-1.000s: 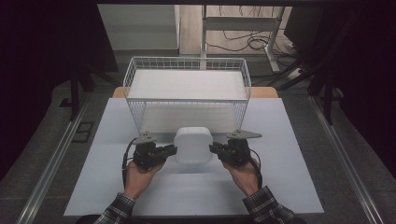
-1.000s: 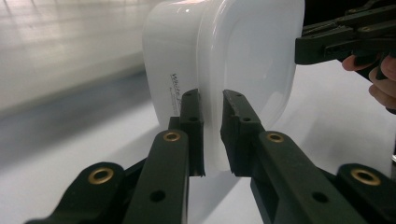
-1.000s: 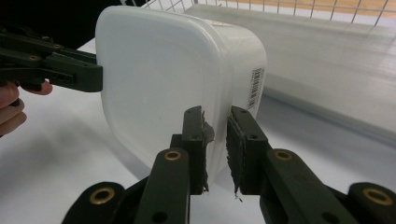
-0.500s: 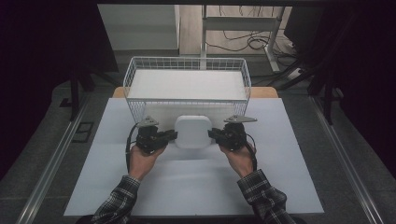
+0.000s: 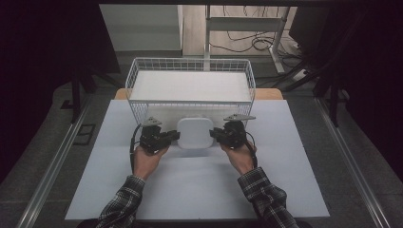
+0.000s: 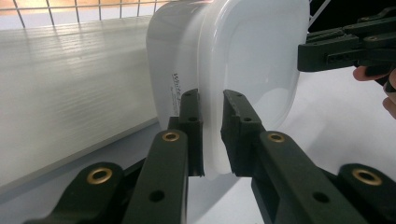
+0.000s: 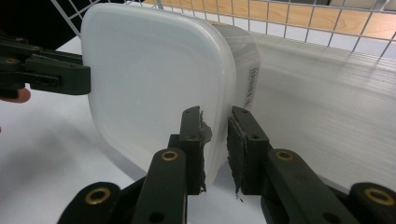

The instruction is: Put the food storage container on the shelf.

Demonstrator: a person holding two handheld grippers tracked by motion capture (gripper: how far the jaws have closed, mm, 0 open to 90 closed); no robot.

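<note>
A white, rounded-square plastic container with its lid on is held between both grippers, just in front of the wire basket's front wall. My left gripper is shut on its left rim and my right gripper is shut on its right rim. In the left gripper view the jaws pinch the lid's edge of the container, with the right gripper on the far side. In the right gripper view the jaws clamp the container's rim, and the left gripper holds the opposite edge.
The white wire basket stands at the back of the white table mat, with a white board lining its floor. The person's hands and plaid sleeves come in from the bottom. Dark floor and metal rails flank the table.
Both hands have carried the container away from the person, toward the basket's front wall. The grip on both rims is unchanged.
</note>
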